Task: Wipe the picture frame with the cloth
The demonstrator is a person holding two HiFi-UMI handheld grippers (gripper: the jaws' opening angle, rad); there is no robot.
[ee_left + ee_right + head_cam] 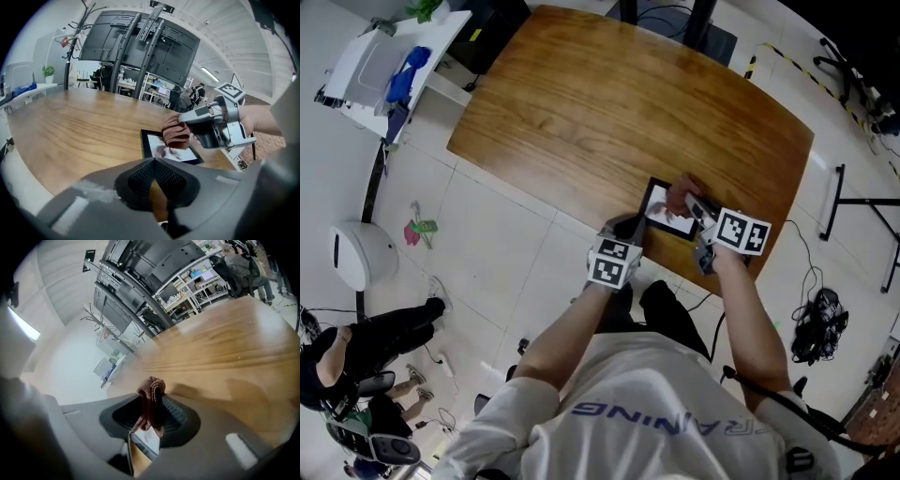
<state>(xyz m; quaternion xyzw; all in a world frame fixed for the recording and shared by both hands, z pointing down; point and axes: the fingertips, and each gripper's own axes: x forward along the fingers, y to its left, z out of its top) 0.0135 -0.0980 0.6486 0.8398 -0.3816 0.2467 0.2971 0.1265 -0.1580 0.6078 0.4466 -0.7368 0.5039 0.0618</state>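
Observation:
A black picture frame (pixel 661 214) lies flat on the wooden table (pixel 609 103) near its front edge. My right gripper (pixel 698 214) is shut on a bunched brown cloth (pixel 680 199), and the cloth rests on the frame's glass. In the left gripper view the cloth (pixel 176 133) covers the frame's (pixel 152 143) far right part. The right gripper view shows the cloth (pixel 151 399) pinched between the jaws, with a bit of frame (pixel 147 441) beneath. My left gripper (pixel 628 228) sits at the frame's near left corner with its jaws together and nothing visibly in them.
A white side table (pixel 384 66) with a blue item stands at the far left. A person sits on a chair (pixel 356 347) at the lower left. Cables (pixel 816 323) and a black stand (pixel 853 202) lie right of the table. Large screens (pixel 140 42) stand beyond the table.

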